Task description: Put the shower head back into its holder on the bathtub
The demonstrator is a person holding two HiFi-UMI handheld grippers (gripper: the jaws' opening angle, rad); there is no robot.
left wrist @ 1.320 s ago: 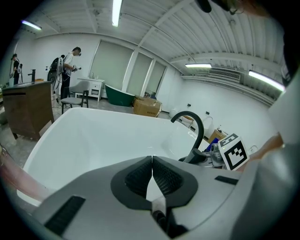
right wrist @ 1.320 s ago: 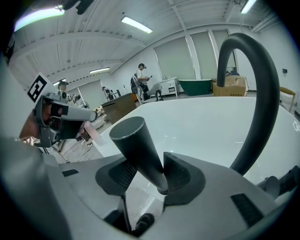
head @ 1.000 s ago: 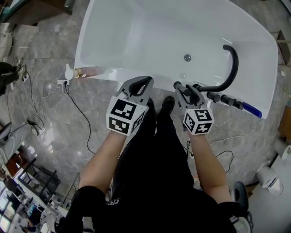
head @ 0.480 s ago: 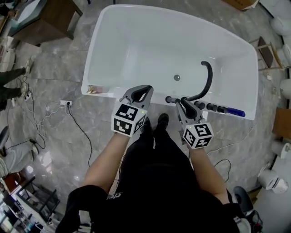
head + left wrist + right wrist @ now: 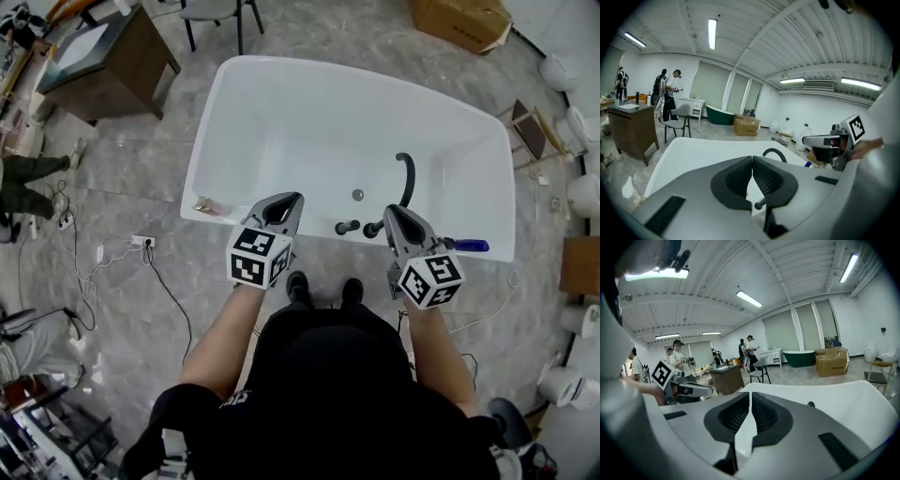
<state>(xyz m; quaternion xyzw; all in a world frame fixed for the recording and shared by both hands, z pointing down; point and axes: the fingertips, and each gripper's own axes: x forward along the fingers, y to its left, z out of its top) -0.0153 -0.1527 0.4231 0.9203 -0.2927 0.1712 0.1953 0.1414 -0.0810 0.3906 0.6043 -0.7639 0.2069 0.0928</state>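
Note:
The white bathtub (image 5: 281,112) lies below me, with a black curved spout (image 5: 405,178) and two black knobs (image 5: 347,227) on its near rim. The shower head (image 5: 466,246), black with a blue end, lies along the near rim at the right, beyond my right gripper. My left gripper (image 5: 292,199) hangs above the near rim, shut and empty; its pads meet in the left gripper view (image 5: 752,158). My right gripper (image 5: 391,211) hovers above the knobs. Its jaws are closing with nothing between them, and its tips touch in the right gripper view (image 5: 750,393).
A small bottle (image 5: 202,204) sits on the tub's left rim. A power strip (image 5: 142,241) with cables lies on the marble floor at the left. A wooden cabinet (image 5: 103,56), a cardboard box (image 5: 459,21) and toilets (image 5: 581,197) surround the tub. People stand far back (image 5: 668,93).
Both grippers have risen away from the tub rim, and the tub now looks smaller and farther. The right jaws have gone from wide apart to nearly together. The shower head stays on the rim.

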